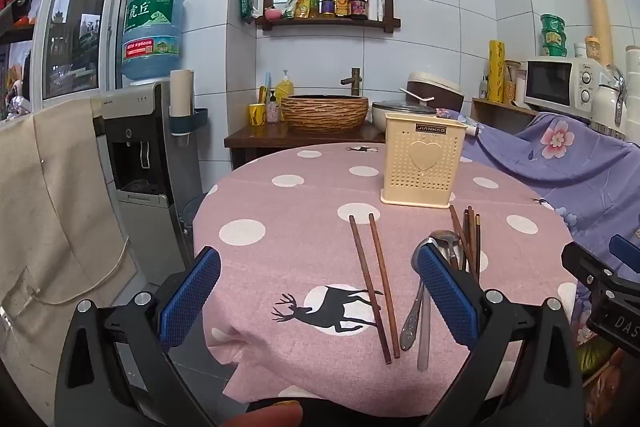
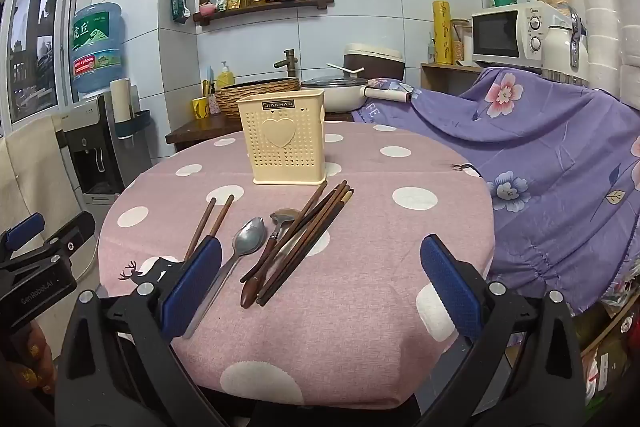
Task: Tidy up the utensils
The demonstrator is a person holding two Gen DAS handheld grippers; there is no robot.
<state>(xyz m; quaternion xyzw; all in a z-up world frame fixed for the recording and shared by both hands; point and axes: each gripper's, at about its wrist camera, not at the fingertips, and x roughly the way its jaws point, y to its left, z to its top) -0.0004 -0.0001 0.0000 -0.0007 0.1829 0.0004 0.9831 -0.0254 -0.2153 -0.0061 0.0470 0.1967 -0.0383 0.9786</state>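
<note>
Both grippers' jaws spread wide, empty; left gripper (image 1: 318, 301) fingertip partly hiding the spoons (image 1: 440, 247) and chopstick bundle (image 1: 470, 239).

A: Straight ahead beyond the fingertips: a woven-look basin (image 1: 324, 113) under a brass tap (image 1: 353, 79), and above them a wooden shelf (image 1: 328, 21) of sauce bottles.

B: Left of the left finger: a water dispenser (image 1: 138, 163) with its blue jug (image 1: 152, 33). Right of the right finger: a white microwave (image 2: 510, 34) behind a purple floral cloth (image 2: 540, 147). A rice cooker (image 2: 374, 65) stands behind a lidded pan (image 2: 334, 93).
</note>
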